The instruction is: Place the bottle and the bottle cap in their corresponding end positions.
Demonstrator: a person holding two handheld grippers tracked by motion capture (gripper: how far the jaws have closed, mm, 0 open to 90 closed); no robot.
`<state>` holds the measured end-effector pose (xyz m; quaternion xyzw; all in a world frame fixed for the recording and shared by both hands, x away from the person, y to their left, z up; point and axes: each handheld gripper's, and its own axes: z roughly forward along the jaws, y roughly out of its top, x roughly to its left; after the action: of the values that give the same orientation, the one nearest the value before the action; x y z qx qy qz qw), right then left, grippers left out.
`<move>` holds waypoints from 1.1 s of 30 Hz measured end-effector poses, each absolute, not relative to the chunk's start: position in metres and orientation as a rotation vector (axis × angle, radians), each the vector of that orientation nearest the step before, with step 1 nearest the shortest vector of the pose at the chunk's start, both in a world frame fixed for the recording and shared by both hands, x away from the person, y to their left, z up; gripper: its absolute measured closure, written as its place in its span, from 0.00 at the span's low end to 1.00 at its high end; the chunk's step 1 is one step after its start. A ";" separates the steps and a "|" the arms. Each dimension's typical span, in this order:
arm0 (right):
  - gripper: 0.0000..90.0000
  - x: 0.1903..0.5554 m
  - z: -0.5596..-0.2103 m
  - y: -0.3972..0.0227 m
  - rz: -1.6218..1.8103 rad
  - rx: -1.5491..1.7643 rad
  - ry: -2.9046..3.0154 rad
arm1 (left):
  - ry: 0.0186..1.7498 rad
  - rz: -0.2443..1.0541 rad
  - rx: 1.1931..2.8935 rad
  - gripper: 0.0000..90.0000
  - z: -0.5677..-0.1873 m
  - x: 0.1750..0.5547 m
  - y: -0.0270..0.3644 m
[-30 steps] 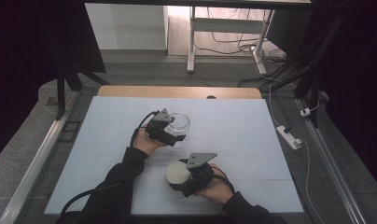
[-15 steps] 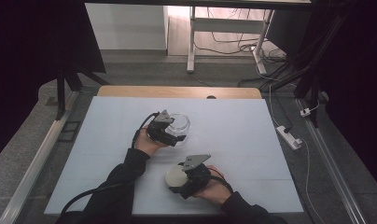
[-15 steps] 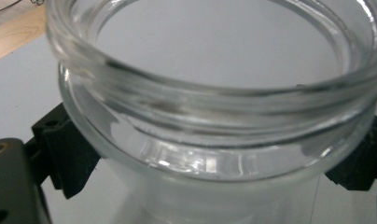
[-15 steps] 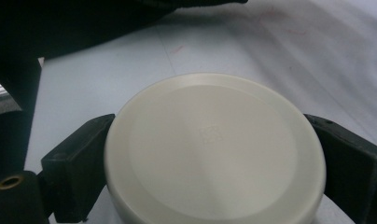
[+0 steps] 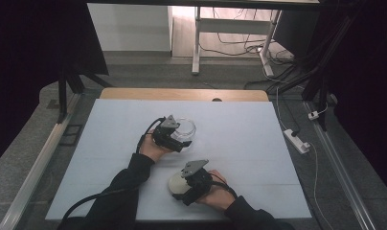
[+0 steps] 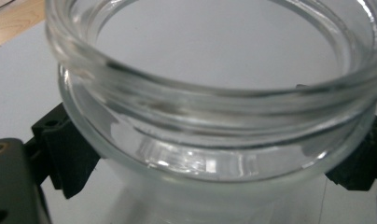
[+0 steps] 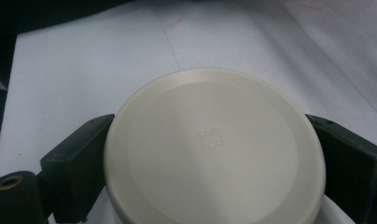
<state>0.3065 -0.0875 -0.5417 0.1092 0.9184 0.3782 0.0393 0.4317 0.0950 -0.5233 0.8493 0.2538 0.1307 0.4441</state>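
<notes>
A clear glass jar [image 5: 184, 128] stands open-mouthed on the white table, and my left gripper [image 5: 176, 138] is shut on it. In the left gripper view the jar [image 6: 214, 116] fills the frame, with a black jaw pressed against each side below its thick rim. Nearer the front edge, my right gripper [image 5: 181, 188] is shut on a round cream lid [image 5: 178, 182]. In the right gripper view the lid [image 7: 214, 149] lies flat with a small square mark at its centre, and the jaws touch its left and right edges.
The white table top [image 5: 239, 143] has a wooden strip [image 5: 182, 94] along its far edge. A white power strip [image 5: 296, 140] lies on the floor to the right. A desk frame and cables [image 5: 230, 43] stand beyond the table.
The right gripper with the lid has shifted slightly toward the front edge. The left gripper and jar have stayed in place.
</notes>
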 end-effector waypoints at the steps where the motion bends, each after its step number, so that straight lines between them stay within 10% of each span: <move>1: 0.08 0.306 -0.542 -0.087 1.157 0.337 2.814 | 0.627 0.325 2.106 0.08 -0.523 0.432 0.095; 33: 0.01 0.305 -0.534 -0.091 1.268 0.379 2.806 | 0.650 0.314 2.110 0.00 -0.512 0.426 0.098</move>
<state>0.3053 -0.0906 -0.5343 0.1221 0.9043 0.4085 0.0196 0.4263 0.0983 -0.5117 0.8495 0.2618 0.1265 0.4403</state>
